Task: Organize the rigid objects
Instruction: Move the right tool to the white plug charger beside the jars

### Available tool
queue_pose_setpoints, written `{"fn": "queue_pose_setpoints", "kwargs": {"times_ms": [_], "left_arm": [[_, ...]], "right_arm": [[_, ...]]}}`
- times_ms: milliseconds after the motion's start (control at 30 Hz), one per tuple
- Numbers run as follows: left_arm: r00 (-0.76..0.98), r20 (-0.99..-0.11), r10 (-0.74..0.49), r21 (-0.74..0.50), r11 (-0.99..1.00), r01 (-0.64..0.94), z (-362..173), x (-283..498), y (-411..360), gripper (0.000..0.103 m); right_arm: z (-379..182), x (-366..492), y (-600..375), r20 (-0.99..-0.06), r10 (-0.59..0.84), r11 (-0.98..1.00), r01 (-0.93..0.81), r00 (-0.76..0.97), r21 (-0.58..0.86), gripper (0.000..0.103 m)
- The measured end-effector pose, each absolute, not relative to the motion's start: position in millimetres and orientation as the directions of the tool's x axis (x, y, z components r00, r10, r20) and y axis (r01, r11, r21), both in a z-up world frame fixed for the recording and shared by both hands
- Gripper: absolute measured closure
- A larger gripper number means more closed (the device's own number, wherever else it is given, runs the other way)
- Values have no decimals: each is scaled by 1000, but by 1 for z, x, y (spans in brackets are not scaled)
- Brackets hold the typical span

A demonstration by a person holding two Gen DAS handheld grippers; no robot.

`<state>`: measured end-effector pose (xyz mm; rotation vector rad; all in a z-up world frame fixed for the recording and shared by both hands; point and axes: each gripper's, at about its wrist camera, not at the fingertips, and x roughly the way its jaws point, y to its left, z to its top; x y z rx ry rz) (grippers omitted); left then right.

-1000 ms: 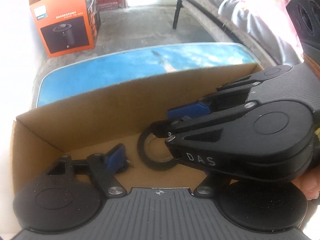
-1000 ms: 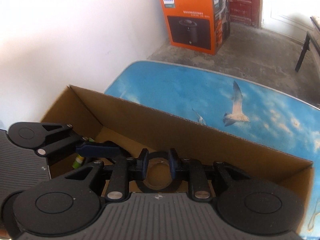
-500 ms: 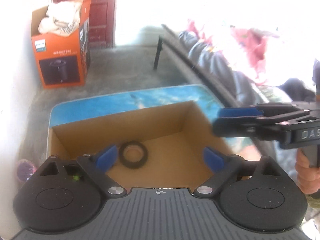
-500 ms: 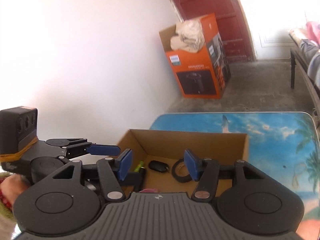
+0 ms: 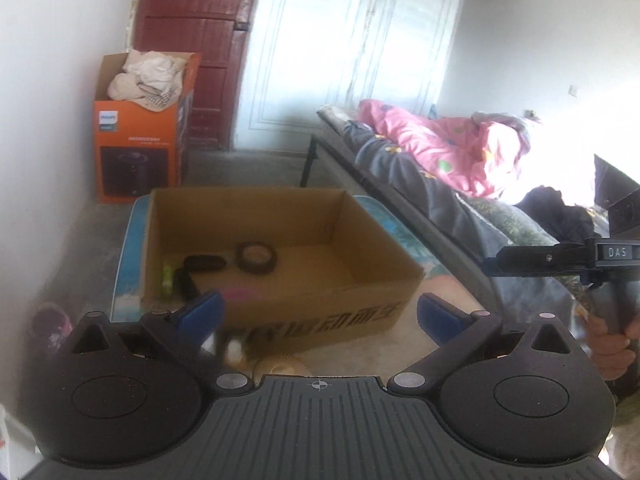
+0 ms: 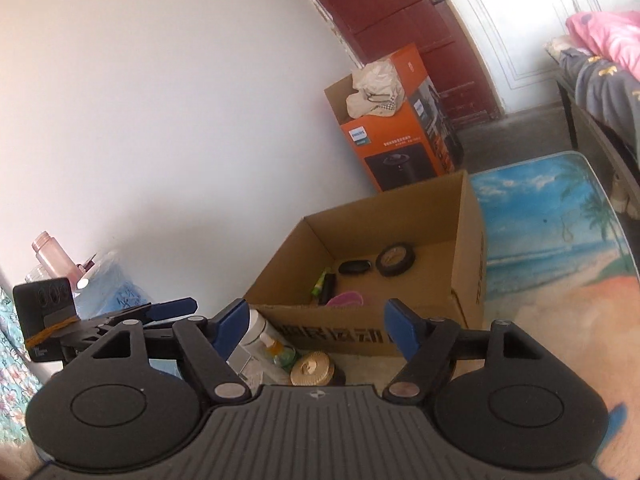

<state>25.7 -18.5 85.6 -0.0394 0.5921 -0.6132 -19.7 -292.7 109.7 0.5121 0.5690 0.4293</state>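
Note:
An open cardboard box [image 5: 340,312] [image 6: 468,248] stands on the beach-print table [image 6: 560,248]. In it lie a black tape roll [image 5: 256,257] [image 6: 396,259], a black oval case [image 5: 204,262] [image 6: 354,267], a green tube [image 5: 167,278] [image 6: 320,283], a black stick [image 6: 329,287] and a pink item [image 6: 347,299]. My left gripper [image 5: 320,316] is open and empty, held back from the box. My right gripper [image 6: 316,326] is open and empty, also back from it. Each gripper shows at the edge of the other's view.
In front of the box stand a white bottle [image 6: 256,330], a small orange-capped bottle [image 6: 276,350] and a gold-lidded jar [image 6: 313,368]. An orange Philips carton [image 5: 140,152] stands on the floor behind. A bed with a pink quilt [image 5: 440,148] is at the right.
My right gripper let go of the tape roll, which now lies in the box. Both grippers have opened and pulled up and back from the box.

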Motion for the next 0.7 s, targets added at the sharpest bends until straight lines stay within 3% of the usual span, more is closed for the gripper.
{"fn": "queue_pose_setpoints", "kwargs": {"times_ms": [133, 467, 567, 700], "left_arm": [[717, -502, -483, -180, 869, 460, 56, 1, 0, 0], [730, -594, -338, -72, 926, 370, -6, -8, 10, 1], [744, -597, -300, -44, 938, 343, -17, -2, 15, 5], [746, -615, -255, -19, 951, 310, -30, 9, 18, 18]], "right_arm": [[79, -28, -268, -433, 509, 794, -212, 744, 570, 23], [29, 2, -181, -521, 596, 765, -234, 611, 601, 23], [25, 17, -162, -519, 618, 750, -247, 590, 613, 23], [19, 36, -140, -528, 625, 752, -261, 575, 606, 27]]}}
